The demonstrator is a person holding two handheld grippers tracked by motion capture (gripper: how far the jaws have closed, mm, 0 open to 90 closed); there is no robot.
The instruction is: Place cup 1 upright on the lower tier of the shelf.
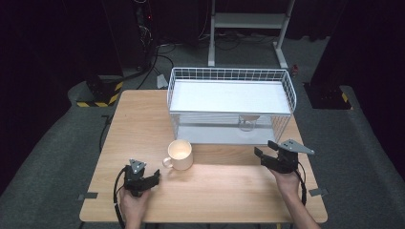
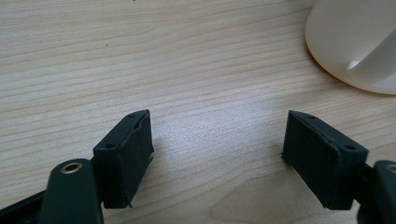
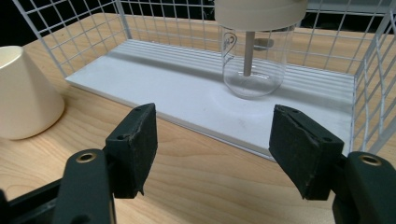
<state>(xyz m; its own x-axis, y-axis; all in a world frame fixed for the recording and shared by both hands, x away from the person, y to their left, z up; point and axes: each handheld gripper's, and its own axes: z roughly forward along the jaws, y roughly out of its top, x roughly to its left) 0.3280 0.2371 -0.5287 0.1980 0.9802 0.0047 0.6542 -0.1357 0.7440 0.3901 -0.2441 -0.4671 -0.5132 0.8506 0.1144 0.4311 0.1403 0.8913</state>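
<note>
Right gripper view | right tool point(image 3: 212, 149) released, jaws apart, nothing between | glass jar point(image 3: 254, 56) upright on wire rack's point(image 1: 229, 102) lower shelf, straight ahead of that tool, well apart | left tool point(image 1: 142, 180) released beside mug point(image 1: 180, 154), farther from jar | desk point(image 1: 215, 191).

Clear glass jar point(image 3: 252, 70) with a cream lid stands upright on the wire rack's point(image 1: 286, 90) lower shelf; cream mug point(image 1: 180, 154) upright just before the rack.

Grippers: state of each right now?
Left gripper: open, nothing between the jaws, mug ahead.
Right gripper: open, empty, facing the glass jar.
</note>
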